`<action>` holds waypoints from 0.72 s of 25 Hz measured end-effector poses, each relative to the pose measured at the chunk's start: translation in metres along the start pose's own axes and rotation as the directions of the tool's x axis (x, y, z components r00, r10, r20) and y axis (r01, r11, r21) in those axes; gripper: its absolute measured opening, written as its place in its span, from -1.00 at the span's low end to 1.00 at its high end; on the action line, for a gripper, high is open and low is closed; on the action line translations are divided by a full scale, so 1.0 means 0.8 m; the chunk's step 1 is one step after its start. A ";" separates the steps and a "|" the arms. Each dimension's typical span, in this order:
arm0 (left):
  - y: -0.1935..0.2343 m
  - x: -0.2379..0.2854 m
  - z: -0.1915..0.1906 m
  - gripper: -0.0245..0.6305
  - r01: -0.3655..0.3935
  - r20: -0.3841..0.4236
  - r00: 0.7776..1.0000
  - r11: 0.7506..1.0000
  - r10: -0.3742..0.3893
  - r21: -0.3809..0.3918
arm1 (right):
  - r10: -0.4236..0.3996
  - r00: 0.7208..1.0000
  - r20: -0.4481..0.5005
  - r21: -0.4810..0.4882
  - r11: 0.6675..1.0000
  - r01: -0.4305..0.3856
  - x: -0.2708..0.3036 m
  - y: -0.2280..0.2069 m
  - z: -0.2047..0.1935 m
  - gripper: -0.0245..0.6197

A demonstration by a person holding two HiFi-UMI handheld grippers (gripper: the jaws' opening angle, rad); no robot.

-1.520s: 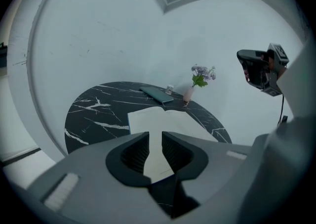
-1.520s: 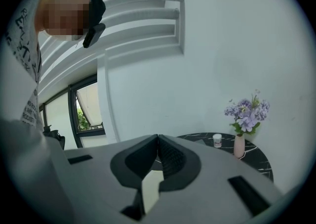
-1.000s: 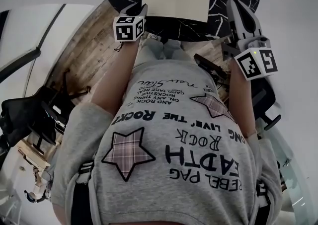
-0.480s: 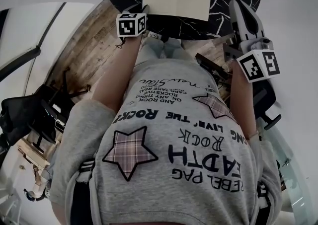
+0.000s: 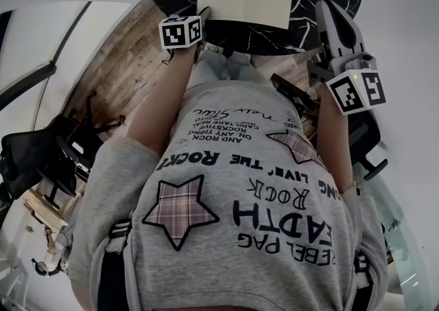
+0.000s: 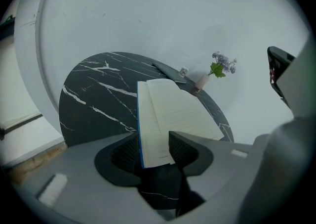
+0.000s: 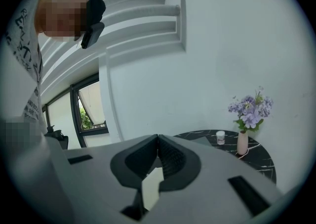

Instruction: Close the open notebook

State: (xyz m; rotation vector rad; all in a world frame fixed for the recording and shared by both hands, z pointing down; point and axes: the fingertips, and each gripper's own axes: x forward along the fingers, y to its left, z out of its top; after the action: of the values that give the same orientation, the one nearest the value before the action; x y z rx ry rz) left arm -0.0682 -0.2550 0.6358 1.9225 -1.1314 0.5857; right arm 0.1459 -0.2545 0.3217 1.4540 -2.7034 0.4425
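My left gripper (image 6: 153,143) has just been opening its jaws, now wide around the notebook (image 6: 173,112). Its left half looks light and floppy, so I'd pinch that edge. My right gripper (image 7: 158,141): jaws together, empty.

A marbled surface (image 6: 94,99) lies beyond the left fingers (image 6: 183,150). Right of the right fingers (image 7: 170,157) stand a vase (image 7: 242,143) of flowers (image 7: 251,108) and a white jar (image 7: 220,137).

On the right gripper (image 7: 157,138) the jaws meet tip to tip, with nothing between them. Beyond, a vase (image 7: 242,143) of purple flowers and a small cup (image 7: 220,137) stand near each other on a dark table (image 7: 259,161).
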 end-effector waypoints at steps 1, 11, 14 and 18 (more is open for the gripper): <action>-0.001 0.000 0.001 -0.40 0.007 0.001 1.000 1.000 -0.007 -0.012 | 0.002 1.000 0.000 0.000 1.000 -0.002 0.001 0.001 0.000 -0.89; -0.006 0.000 0.006 -0.35 0.018 -0.004 1.000 0.997 -0.018 -0.078 | 0.016 1.000 0.001 0.002 1.000 -0.016 0.004 0.003 0.000 -0.89; -0.004 0.001 0.006 -0.35 0.002 -0.014 1.000 0.997 -0.004 -0.081 | 0.015 1.000 0.000 0.003 1.000 -0.015 0.003 0.002 -0.001 -0.89; 0.001 0.001 0.004 -0.37 -0.040 -0.044 0.998 0.998 0.038 -0.041 | 0.013 1.000 -0.001 0.005 1.000 -0.013 0.002 0.002 -0.003 -0.89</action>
State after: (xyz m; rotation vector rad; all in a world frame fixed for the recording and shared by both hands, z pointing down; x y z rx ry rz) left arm -0.0687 -0.2582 0.6354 1.8468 -1.1472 0.6171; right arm 0.1433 -0.2542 0.3241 1.4380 -2.7147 0.4500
